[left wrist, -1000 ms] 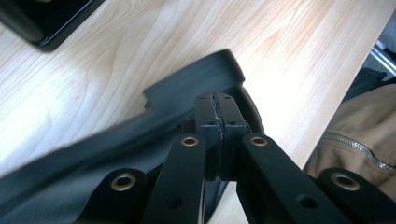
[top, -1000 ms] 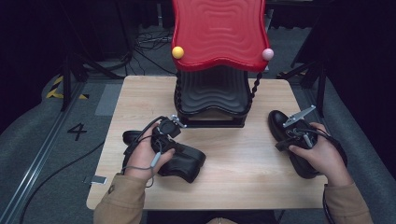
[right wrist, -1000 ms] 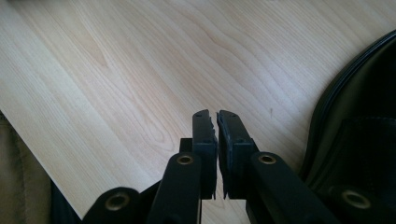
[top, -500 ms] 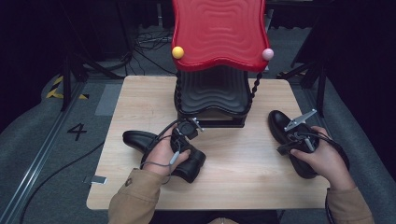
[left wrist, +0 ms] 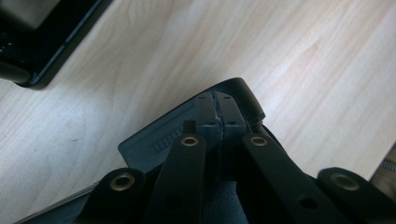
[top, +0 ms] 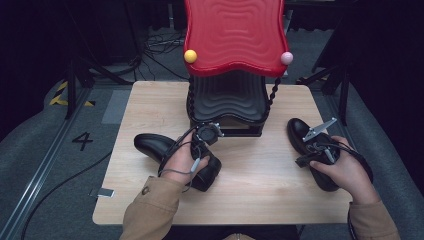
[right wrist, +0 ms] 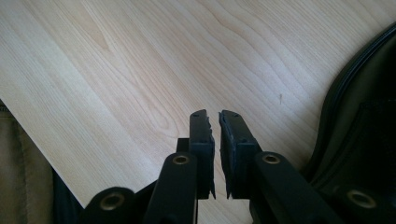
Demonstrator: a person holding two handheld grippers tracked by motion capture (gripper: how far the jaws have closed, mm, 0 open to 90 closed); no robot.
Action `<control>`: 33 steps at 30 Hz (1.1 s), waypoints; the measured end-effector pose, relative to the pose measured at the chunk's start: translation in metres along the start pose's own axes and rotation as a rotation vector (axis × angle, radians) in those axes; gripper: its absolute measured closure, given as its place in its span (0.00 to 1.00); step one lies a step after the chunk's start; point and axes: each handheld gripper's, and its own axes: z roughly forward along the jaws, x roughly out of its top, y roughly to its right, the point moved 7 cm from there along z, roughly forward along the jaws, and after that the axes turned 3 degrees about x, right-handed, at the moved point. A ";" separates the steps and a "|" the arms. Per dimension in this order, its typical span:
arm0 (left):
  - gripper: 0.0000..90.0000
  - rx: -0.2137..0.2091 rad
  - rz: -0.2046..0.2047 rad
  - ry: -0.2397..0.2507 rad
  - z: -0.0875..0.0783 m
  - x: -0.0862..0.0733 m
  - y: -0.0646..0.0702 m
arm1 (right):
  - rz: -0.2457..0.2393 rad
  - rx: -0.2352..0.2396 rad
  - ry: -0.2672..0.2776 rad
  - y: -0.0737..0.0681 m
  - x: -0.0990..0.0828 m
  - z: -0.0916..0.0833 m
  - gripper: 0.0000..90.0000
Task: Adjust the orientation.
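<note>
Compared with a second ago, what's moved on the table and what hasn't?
The left gripper, shut on the heel of the left shoe, has carried it rightward toward the black rack base. The right gripper's jaws have just been opening slightly, nothing between them. The right shoe and table stayed put.

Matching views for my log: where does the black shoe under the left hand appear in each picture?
High view: left shoe lies left of centre, under the left hand.
Left gripper view: bottom centre, its rim pinched in the shut jaws.
Right gripper view: the right edge holds the other shoe.
Shared landmark: the pale wooden table top.
</note>
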 end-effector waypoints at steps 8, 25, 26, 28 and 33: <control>1.00 0.062 -0.010 -0.056 0.010 0.022 -0.009 | -0.006 0.009 0.001 0.000 0.000 0.000 0.93; 0.75 0.064 -0.083 0.162 -0.028 0.053 0.002 | -0.008 0.008 0.008 0.000 0.000 0.000 0.91; 0.74 0.057 -0.084 0.160 -0.027 0.052 0.002 | -0.010 0.009 0.006 0.000 -0.001 0.001 0.90; 0.69 0.037 -0.088 0.123 -0.024 0.047 0.003 | -0.011 0.011 0.007 0.000 0.000 0.001 0.90; 0.58 0.038 -0.116 0.032 -0.010 0.034 0.005 | -0.013 0.021 0.003 0.000 -0.001 0.003 0.89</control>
